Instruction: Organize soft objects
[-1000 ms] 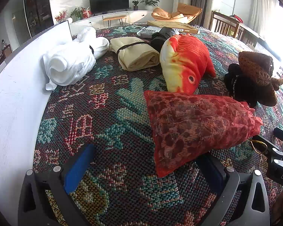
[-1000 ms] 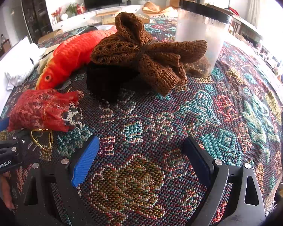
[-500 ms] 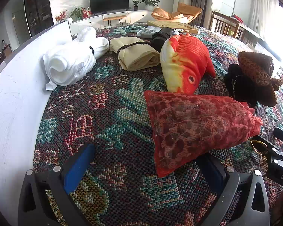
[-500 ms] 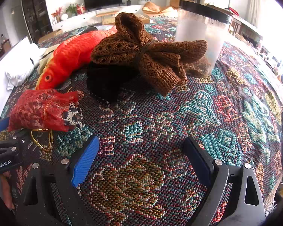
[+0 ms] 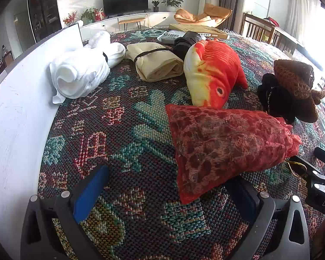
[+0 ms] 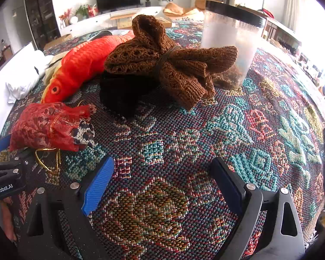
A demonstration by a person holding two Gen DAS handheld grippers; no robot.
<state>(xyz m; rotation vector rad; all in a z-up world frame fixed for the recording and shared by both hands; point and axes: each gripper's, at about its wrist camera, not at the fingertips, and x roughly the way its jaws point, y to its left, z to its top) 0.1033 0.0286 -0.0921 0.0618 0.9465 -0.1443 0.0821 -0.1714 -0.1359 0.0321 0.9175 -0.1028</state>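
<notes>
Blue-padded fingers of the left tool (image 5: 162, 195) are spread wide over the patterned woven cloth (image 5: 123, 130) that covers the surface, and nothing is gripped between them; the near corner of a red mesh pouch (image 5: 223, 147) lies on the cloth over the inner side of the right-hand finger, so whether it is touched cannot be told. A gold drawstring (image 6: 47, 160) trails from the gathered mouth of the pouch, where a leopard-print fabric (image 6: 84, 130) is seen poking out in the right wrist view. The right tool (image 6: 162, 182) is likewise held wide open and empty, low over bare cloth, just beside the pouch's mouth. Beyond the pouch, a red and yellow plush fish (image 5: 214, 75) is laid with its head touching the pouch's far edge. To the right of the fish, a brown knitted bundle (image 6: 169, 65), tied round its middle, rests on a black knitted item (image 6: 125, 91). Behind the bundle a frosted plastic jar with a dark rim (image 6: 229, 43) stands upright. Further off, a beige folded cloth bound by a dark strap (image 5: 158, 62) and a rolled white garment (image 5: 82, 71) are set side by side near the white edge (image 5: 17, 99) of the surface.
</notes>
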